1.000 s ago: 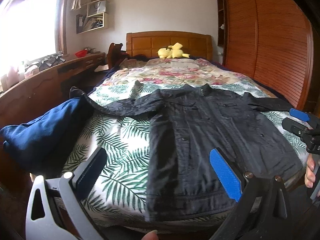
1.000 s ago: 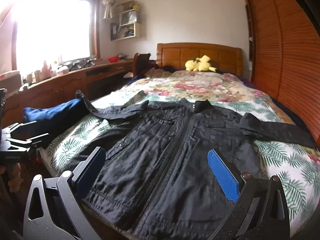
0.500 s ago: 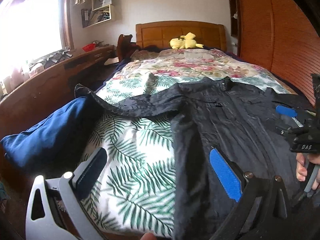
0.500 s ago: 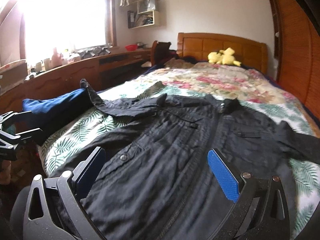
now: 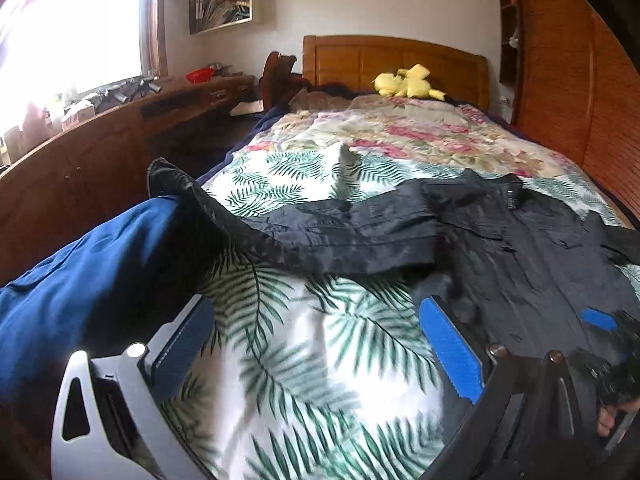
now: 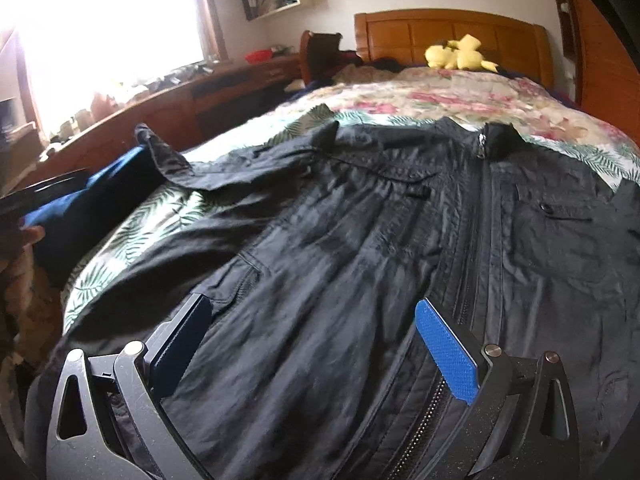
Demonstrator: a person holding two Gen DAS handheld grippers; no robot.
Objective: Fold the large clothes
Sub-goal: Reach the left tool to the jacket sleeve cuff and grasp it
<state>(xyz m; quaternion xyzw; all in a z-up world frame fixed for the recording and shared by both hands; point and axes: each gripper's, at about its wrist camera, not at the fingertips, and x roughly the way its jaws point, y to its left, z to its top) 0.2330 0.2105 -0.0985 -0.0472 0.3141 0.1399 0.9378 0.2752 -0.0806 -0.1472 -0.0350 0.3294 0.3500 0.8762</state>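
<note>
Right wrist view: black jacket (image 6: 400, 220) lies spread just below the wide-open right gripper (image 6: 312, 344).

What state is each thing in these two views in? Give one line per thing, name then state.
black jacket: spread flat on the bed, zipped, unfolded, one sleeve stretched out sideways
left tongs: open, above the leaf-print cover, holding nothing
right tongs: open, above the jacket's lower front, holding nothing
blue garment: bunched at the bed's edge
yellow plush toy: lying by the headboard
</note>
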